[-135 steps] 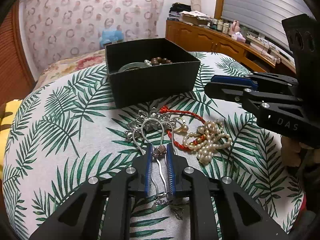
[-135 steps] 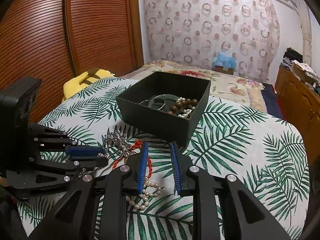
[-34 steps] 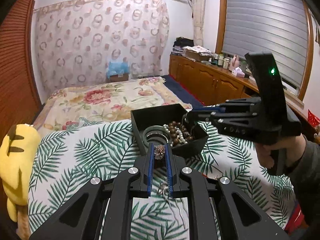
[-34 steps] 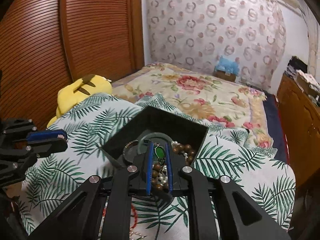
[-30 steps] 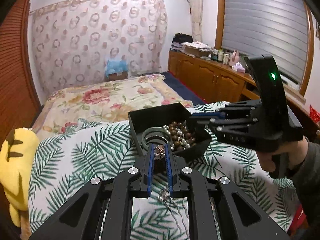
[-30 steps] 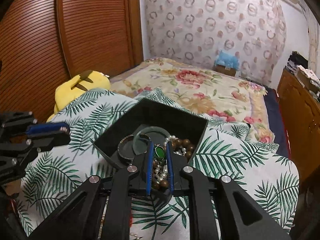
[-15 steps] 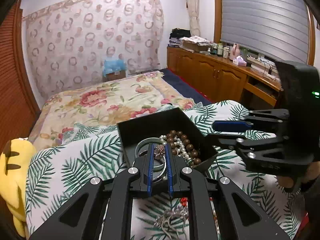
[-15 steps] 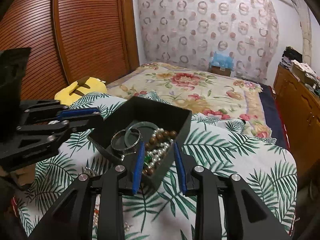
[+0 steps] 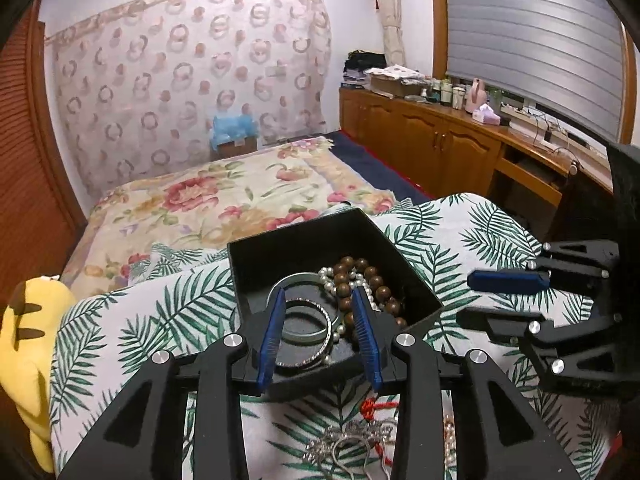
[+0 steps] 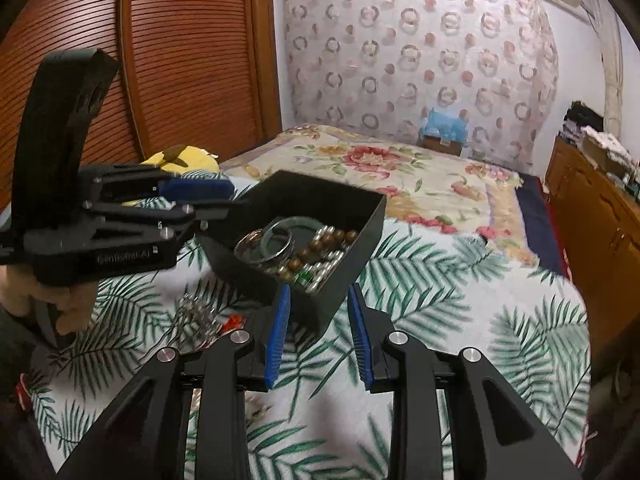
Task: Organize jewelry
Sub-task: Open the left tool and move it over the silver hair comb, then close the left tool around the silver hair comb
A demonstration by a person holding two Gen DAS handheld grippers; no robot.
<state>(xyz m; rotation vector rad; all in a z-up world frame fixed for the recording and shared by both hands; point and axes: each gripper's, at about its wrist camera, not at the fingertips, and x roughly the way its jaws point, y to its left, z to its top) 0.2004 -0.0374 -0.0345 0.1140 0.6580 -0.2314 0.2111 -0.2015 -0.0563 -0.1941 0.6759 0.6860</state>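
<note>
Flower charm gone from left tool (image 9: 319,324), jaws opening empty above black box (image 9: 416,280), right tool (image 10: 319,334) parted, empty, bangle (image 9: 304,320) between left tips.

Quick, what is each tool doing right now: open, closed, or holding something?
Left tool: jaws opening, nothing held, above the black box.
Right tool: open, empty, at the near corner of the box.

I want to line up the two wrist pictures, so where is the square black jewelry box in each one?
Left wrist: square black jewelry box centre, just beyond the fingertips.
Right wrist: same box centre, slightly left, one corner toward the camera.
Shared landmark: brown wooden bead bracelet inside it.
</note>
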